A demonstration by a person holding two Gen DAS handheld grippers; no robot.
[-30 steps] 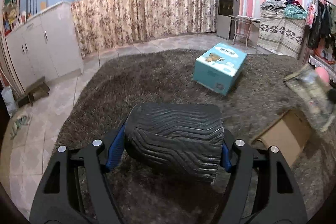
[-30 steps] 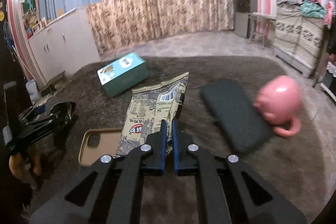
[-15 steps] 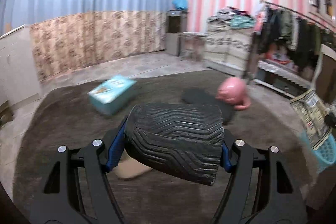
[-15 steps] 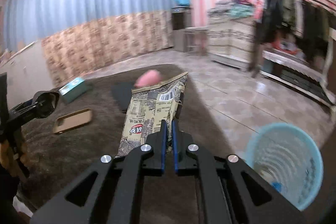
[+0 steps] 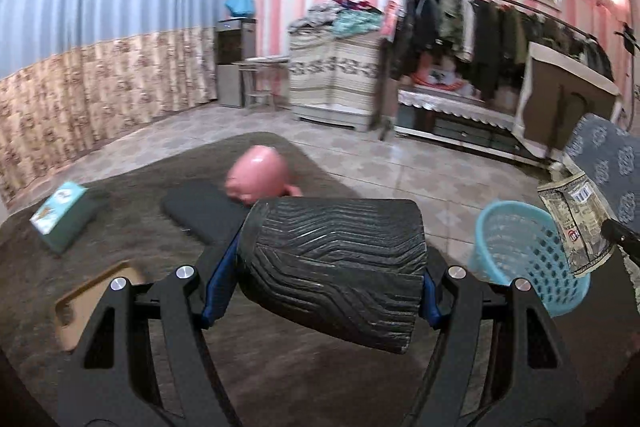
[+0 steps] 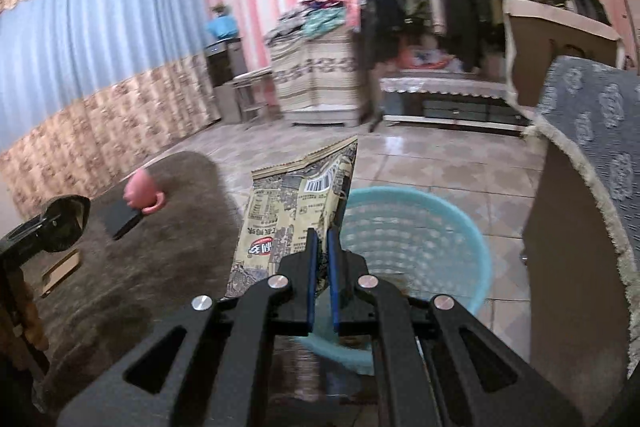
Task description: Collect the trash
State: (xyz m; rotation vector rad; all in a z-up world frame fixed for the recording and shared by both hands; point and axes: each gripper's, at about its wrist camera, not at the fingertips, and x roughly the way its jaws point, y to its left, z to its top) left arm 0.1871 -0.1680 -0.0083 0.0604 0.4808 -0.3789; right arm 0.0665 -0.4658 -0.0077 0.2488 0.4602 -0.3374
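Right gripper [image 6: 322, 247] jaws clamping snack bag [image 6: 296, 211] over bin [image 6: 416, 247]; left gripper [image 5: 324, 267] jaws gripping black roll [image 5: 332, 267]; nothing's dropped yet.

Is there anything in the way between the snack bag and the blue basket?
Nothing visible. The right gripper pinches the snack bag and holds it just over the open blue basket, whose mouth is uncovered below it.

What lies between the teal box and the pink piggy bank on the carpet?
In the left wrist view, a dark flat pad lies between teal box and piggy bank.
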